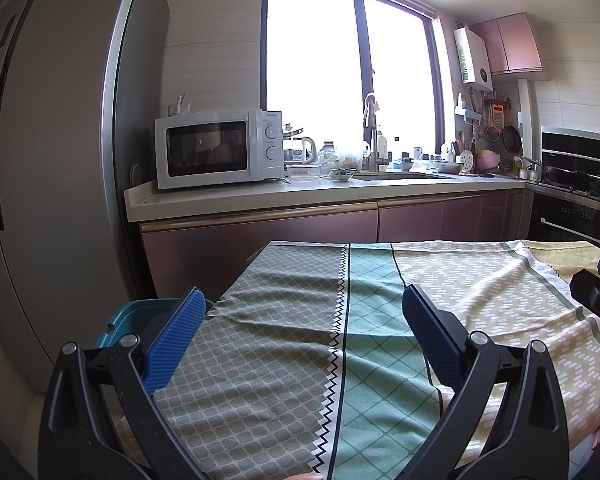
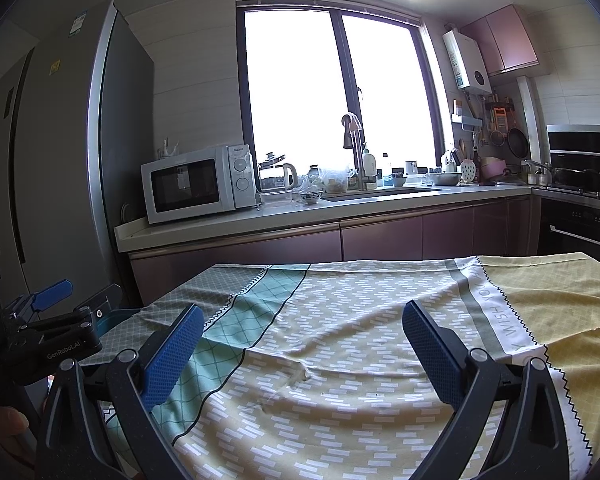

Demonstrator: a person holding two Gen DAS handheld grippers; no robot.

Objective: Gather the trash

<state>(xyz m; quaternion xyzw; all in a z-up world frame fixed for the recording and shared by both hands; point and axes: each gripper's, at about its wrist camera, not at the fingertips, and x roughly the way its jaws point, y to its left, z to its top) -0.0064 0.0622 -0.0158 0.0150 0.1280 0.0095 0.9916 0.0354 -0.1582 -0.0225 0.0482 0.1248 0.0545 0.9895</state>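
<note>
Both tongs, left (image 1: pixel 302 312) and right (image 2: pixel 302 330), are hovering spread apart over the bare tablecloth (image 1: pixel 284 344) (teal bin (image 1: pixel 140 318) waiting at nine o'clock), seemingly ready for trash.

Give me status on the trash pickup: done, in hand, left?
Done: no trash shows on the tablecloth; whether any was collected, I can't tell. In hand: nothing; left gripper and right gripper are both open and empty over the cloth. Left: a teal bin sits at the table's left edge, contents hidden. Clutter on the counter by the sink is too small to tell if it is trash.
</note>
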